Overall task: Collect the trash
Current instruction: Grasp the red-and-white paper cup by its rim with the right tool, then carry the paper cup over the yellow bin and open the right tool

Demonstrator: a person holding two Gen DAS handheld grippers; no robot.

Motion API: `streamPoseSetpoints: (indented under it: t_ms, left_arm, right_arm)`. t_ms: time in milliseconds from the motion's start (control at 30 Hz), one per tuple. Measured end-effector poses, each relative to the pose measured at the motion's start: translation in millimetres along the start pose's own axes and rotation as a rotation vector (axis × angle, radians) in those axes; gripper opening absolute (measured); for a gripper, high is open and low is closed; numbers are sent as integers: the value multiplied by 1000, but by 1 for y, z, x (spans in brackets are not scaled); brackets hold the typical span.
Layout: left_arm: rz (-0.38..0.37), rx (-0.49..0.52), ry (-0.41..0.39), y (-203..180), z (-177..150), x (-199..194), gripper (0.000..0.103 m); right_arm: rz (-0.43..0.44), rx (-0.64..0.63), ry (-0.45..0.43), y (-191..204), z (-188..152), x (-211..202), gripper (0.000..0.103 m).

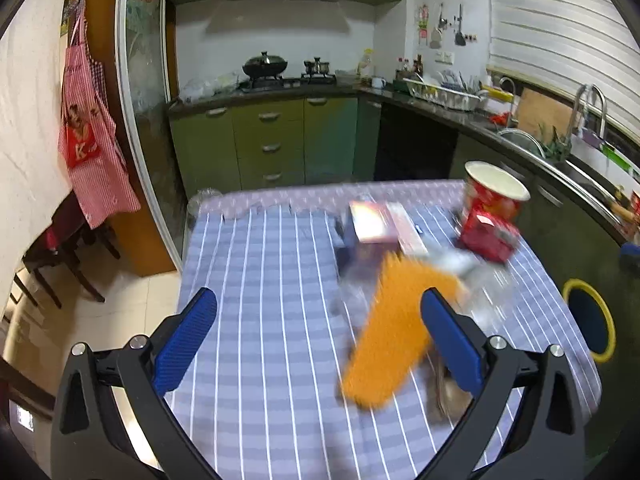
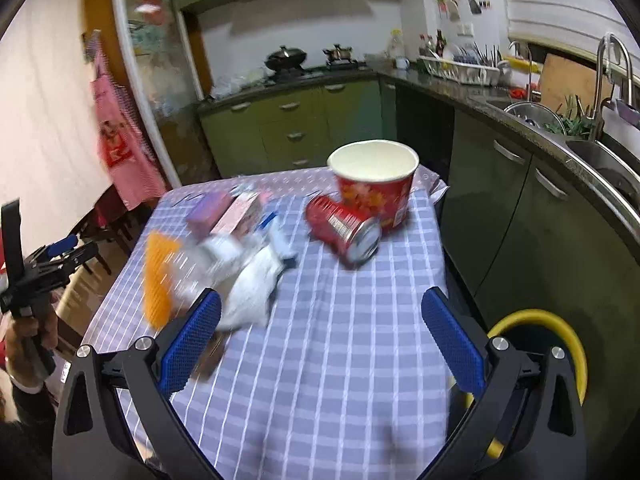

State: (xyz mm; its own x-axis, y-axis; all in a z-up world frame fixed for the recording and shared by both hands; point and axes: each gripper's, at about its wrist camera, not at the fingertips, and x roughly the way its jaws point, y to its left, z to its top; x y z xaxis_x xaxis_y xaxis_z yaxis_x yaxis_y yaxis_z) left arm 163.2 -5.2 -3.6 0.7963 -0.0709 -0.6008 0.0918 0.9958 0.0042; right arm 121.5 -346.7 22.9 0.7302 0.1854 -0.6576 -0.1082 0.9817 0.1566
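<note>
Above the checked tablecloth (image 2: 340, 340), both hand-held grippers (image 1: 318, 320) (image 2: 320, 320) wide apart, empty.

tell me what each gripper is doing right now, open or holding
left gripper: open, holding nothing.
right gripper: open, holding nothing.

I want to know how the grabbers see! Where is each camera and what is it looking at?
Left wrist: on the left gripper, facing across the table at the orange packet; its own open fingers show.
Right wrist: on the right gripper, facing the red cup and can; open fingers, a hand.
Both show: table, packet, cup, bin.
</note>
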Motion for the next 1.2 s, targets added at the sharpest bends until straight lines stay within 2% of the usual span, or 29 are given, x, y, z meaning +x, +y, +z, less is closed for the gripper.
streamPoseSetpoints:
  t_ms: [200, 267, 300, 333, 433, 533, 633, 700, 767, 833, 867, 900, 967, 1100, 1200]
  left_arm:
    - [11, -62, 4, 22, 41, 74, 97]
    - [33, -71, 21, 26, 42, 96, 97]
    - [45, -68, 27, 27, 42, 105, 97]
    - [49, -65, 28, 28, 40, 110, 97]
    - [57, -65, 24, 30, 33, 117, 97]
    - [58, -66, 38, 35, 29, 123, 97]
    - [54, -67, 52, 39, 26, 127, 97]
    - [56, -60, 51, 38, 25, 127, 97]
    - [63, -53, 45, 36, 25, 126, 97]
    - [65, -46, 40, 34, 24, 125, 97]
    - [63, -47, 41, 34, 24, 125, 97]
    - [57, -49, 44, 35, 24, 125, 97]
    - [54, -46, 45, 34, 24, 125, 97]
    - [63, -40, 41, 32, 23, 124, 97]
    - [61, -40, 41, 32, 23, 124, 97]
  right_arm:
    - [-96, 30, 99, -32, 96, 62, 98]
    - [-122, 67, 154, -48, 125, 91, 79]
    - [-137, 79, 186, -55, 134, 105, 74]
    - [-153, 92, 227, -64, 144, 119, 70]
    - [-212, 159, 341, -92, 165, 163, 64]
    - [-250, 206, 418, -114, 174, 195, 55]
    - [-259, 240, 493, -125, 176, 223, 53]
    - [-265, 245, 520, -126, 173, 236, 46]
    - [-251, 271, 548, -126, 172, 248, 34]
    - [-240, 286, 576, -125, 169, 260, 28]
    - [-232, 300, 589, -126, 166, 268, 19]
    - [-231, 309, 596, -126, 163, 273, 15]
    - [-229, 322, 585, -125, 163, 272, 7]
    - [-214, 343, 536, -132, 168, 260, 5]
    - [-194, 356, 482, -139, 177, 233, 5]
